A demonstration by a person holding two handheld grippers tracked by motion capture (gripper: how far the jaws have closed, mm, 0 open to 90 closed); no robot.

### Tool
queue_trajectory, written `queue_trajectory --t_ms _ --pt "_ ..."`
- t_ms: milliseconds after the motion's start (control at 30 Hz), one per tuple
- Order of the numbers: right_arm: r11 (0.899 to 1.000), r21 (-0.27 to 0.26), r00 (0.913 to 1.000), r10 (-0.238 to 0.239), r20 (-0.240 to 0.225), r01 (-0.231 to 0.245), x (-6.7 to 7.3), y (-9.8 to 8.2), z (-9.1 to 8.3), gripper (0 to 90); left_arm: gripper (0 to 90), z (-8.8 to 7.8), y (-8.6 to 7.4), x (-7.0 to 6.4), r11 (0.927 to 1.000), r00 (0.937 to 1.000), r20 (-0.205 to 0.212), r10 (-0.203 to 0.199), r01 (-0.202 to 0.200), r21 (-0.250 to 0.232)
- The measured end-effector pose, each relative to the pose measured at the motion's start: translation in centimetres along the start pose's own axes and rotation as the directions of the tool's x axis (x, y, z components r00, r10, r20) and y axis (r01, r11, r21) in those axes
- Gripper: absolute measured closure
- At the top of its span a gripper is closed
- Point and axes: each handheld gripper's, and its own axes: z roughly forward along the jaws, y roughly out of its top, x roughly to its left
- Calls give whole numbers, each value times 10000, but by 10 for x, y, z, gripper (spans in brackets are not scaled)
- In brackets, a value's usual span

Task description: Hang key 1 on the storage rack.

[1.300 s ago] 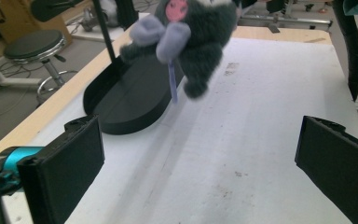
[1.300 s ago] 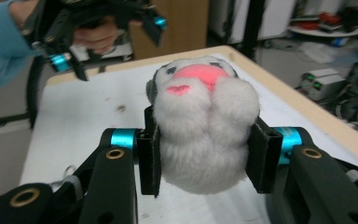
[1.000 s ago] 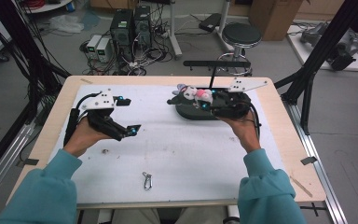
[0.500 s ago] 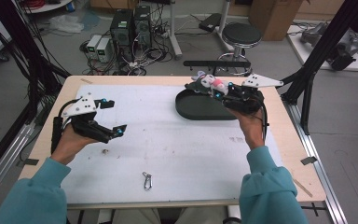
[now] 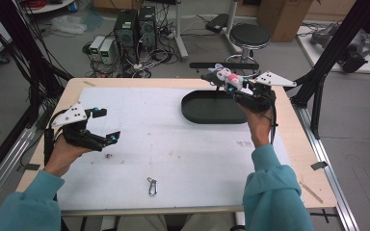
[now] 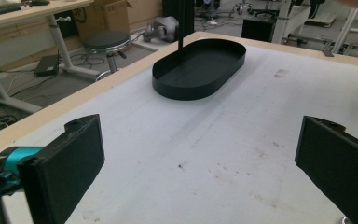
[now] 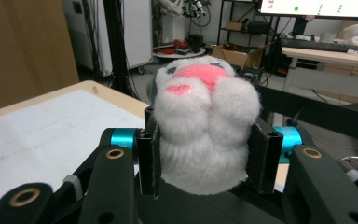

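Your right hand-held gripper point(image 7: 207, 154) squeezes the plush toy point(image 7: 205, 121) by its soft sides above the black tray's point(image 5: 212, 113) far edge, so it could slip and drop past the bench point(image 5: 173, 144); your left hand-held gripper point(image 6: 200, 163) gapes empty.

Plush toy point(image 7: 205, 135) lower body behind the jaws; metal clip point(image 5: 152, 186) too small for detail.

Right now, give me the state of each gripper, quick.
Left gripper: open, nothing between its jaws, over the white table.
Right gripper: closed on a white plush toy, held above the black tray.
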Motion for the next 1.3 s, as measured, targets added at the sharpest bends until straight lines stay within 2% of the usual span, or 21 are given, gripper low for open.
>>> queue_trajectory --t_ms 300,600,900,1300 --pt "9999 -95 9995 136 280 -133 -8 10 4 555 17 -3 -4 2 9999 9999 -42 -116 116 -124" --pt "9998 -181 9989 117 452 -109 -8 17 11 555 17 -3 -4 4 9998 9999 -29 -126 126 -121" --pt "9997 -118 9982 201 559 -194 -12 17 16 555 17 -3 -5 6 9998 9998 -37 -184 184 -91" --pt "10000 61 9946 52 1035 -59 -16 15 22 555 17 -1 -5 4 9999 9999 2 -129 129 -44"
